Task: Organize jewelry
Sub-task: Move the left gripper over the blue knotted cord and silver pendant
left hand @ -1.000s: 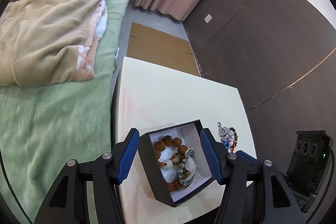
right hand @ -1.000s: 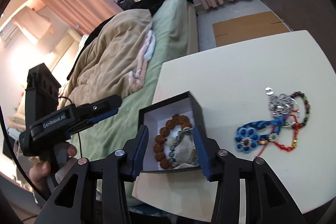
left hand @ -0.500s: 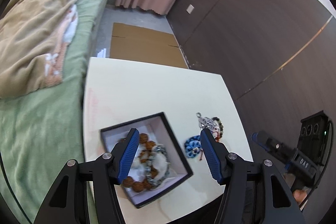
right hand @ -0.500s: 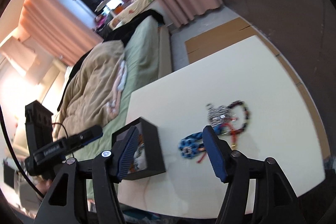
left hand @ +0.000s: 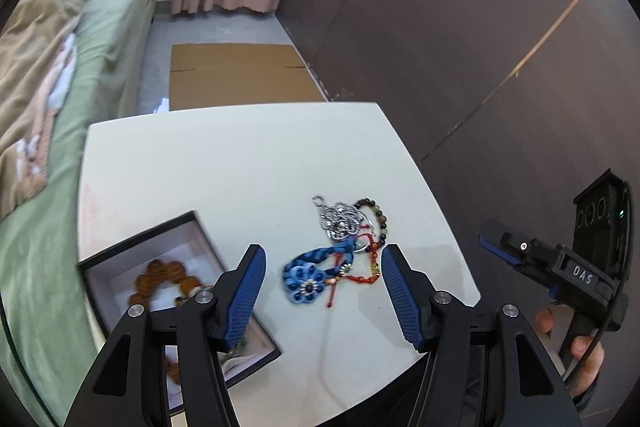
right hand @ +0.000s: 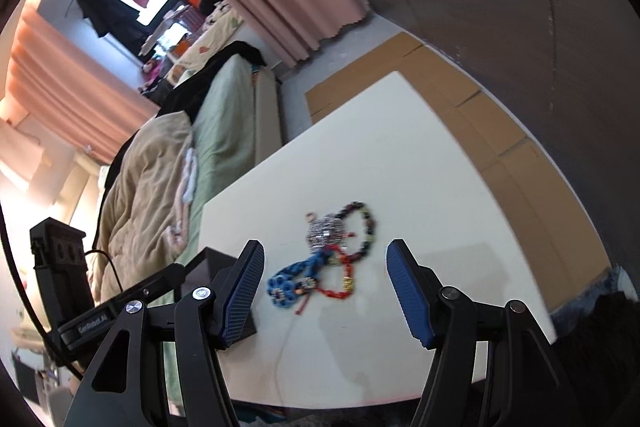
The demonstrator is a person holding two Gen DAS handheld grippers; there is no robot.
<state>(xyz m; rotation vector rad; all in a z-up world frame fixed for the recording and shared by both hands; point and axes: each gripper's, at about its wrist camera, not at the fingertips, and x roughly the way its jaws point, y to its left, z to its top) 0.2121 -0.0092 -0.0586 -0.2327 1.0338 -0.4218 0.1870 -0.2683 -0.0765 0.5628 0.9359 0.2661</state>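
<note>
A black box [left hand: 140, 235] with a brown bead bracelet [left hand: 160, 277] in it sits at the white table's [left hand: 240, 167] near left. To its right lies a loose heap: a blue flower knot [left hand: 305, 281], a silver pendant [left hand: 340, 221], a dark bead bracelet [left hand: 378, 217] and a red cord [left hand: 362, 277]. My left gripper [left hand: 323, 255] hovers open over that heap, holding nothing. My right gripper [right hand: 325, 251] is open too, above the same blue knot [right hand: 282, 287] and silver pendant [right hand: 325, 227]. Its left finger partly hides the box [right hand: 208, 263].
A bed with a green sheet [left hand: 108, 39] and a tan blanket [right hand: 148, 179] runs along the table's left side. Flat cardboard [left hand: 236, 75] lies on the floor beyond the table. A dark wall [left hand: 460, 47] stands to the right. A hand [left hand: 584, 355] holds the right gripper off the table's right edge.
Both grippers have swung right, from around the black box to above the loose jewelry. The right jaws have widened and no longer flank the box, which stays on the table.
</note>
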